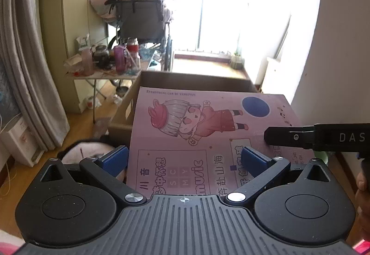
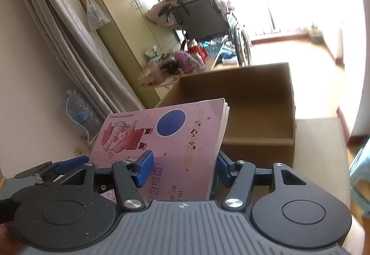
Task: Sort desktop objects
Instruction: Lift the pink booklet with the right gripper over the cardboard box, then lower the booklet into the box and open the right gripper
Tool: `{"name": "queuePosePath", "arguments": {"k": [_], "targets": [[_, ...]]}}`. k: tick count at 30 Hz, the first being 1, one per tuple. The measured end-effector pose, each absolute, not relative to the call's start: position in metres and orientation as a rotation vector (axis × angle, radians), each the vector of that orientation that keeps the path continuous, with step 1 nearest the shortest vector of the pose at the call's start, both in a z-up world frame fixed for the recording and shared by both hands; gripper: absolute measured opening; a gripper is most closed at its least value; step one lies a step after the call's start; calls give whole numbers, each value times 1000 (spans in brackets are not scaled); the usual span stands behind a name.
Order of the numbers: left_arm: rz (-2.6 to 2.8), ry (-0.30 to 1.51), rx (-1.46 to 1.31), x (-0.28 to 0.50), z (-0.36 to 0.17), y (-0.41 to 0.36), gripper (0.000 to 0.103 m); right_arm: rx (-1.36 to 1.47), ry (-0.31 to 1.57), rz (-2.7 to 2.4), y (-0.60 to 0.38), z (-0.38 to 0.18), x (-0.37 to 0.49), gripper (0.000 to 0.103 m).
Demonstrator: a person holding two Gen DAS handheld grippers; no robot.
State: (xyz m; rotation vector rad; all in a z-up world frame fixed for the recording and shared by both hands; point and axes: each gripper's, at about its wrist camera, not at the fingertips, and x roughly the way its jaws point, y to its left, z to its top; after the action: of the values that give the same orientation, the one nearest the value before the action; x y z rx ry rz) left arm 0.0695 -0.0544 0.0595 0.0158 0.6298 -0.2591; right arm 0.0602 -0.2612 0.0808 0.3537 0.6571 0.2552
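Note:
A thick pink notebook (image 1: 196, 139) with a cartoon figure and a blue circle on its cover hangs tilted in front of an open cardboard box (image 1: 194, 80). My right gripper (image 2: 183, 168) is shut on the notebook (image 2: 175, 139): one blue pad lies on the cover and the other behind its page edge. In the left wrist view this gripper's black finger (image 1: 289, 137) reaches in over the cover from the right. My left gripper (image 1: 185, 160) stands wide open, its left pad beside the notebook's left edge and its right pad over the cover.
The cardboard box (image 2: 254, 104) is empty inside and sits on a pale surface (image 2: 319, 139). Beyond it are a folding table crowded with bottles (image 1: 104, 63), a loaded wheelchair (image 1: 143, 21), a wardrobe and a bright window. A hand (image 1: 363, 185) shows at the right edge.

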Motion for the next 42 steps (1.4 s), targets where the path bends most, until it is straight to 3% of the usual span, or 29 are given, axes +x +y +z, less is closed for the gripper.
{"name": "queuePosePath", "arguments": {"k": [16, 23, 35, 40, 42], "targets": [[-342, 634, 12, 175, 61, -76, 103, 320, 633, 186, -285, 87, 150, 61], [-381, 719, 63, 232, 30, -103, 103, 346, 757, 147, -313, 47, 212, 61], [-460, 1027, 71, 308, -55, -123, 102, 293, 1025, 82, -330, -34, 275, 61], [-474, 1050, 103, 314, -60, -125, 103, 160, 977, 86, -316, -21, 267, 85], [-468, 1056, 97, 315, -60, -120, 103, 142, 943, 85, -316, -13, 260, 89]]}}
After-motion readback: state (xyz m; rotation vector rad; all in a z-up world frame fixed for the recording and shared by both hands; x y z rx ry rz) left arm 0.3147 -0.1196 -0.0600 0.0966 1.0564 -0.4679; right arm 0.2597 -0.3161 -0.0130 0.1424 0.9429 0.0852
